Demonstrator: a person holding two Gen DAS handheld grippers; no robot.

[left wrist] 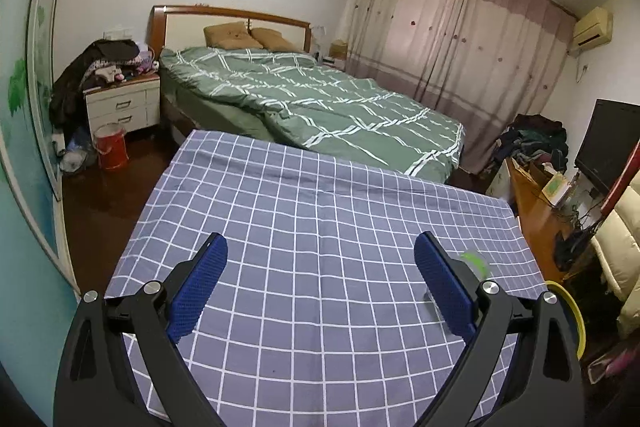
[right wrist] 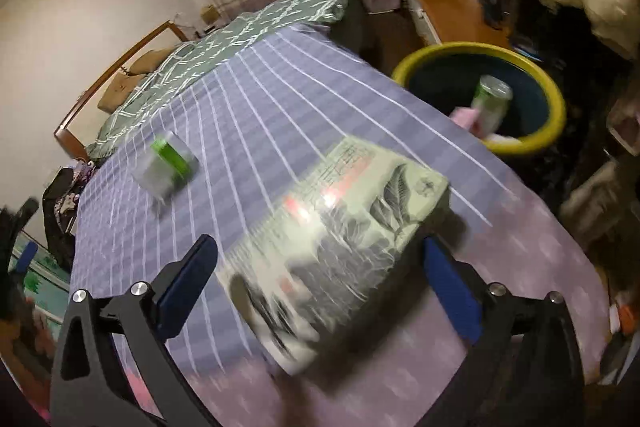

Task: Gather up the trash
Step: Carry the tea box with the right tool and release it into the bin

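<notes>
Between the fingers of my right gripper (right wrist: pixel 320 247) lies a pale green tissue pack (right wrist: pixel 344 219) with a leaf print, blurred, resting on the blue checked tablecloth (right wrist: pixel 280 87). The jaws stand wide, and the left pad (right wrist: pixel 188 287) is clear of the pack. A clear container with a green label (right wrist: pixel 168 163) lies farther out on the cloth, and it also peeks out behind the right finger in the left wrist view (left wrist: pixel 474 261). Beside the table stands a yellow-rimmed bin (right wrist: pixel 480 51) holding a green-labelled bottle (right wrist: pixel 490 99). My left gripper (left wrist: pixel 320 247) hovers open over bare cloth.
A bed with a green quilt (left wrist: pixel 320 99) lies beyond the table. A white nightstand (left wrist: pixel 124 105) and a red bucket (left wrist: pixel 111 147) stand at the left. A wooden desk (left wrist: pixel 536 211), a dark screen (left wrist: pixel 608 143) and a cream chair (left wrist: pixel 624 247) crowd the right.
</notes>
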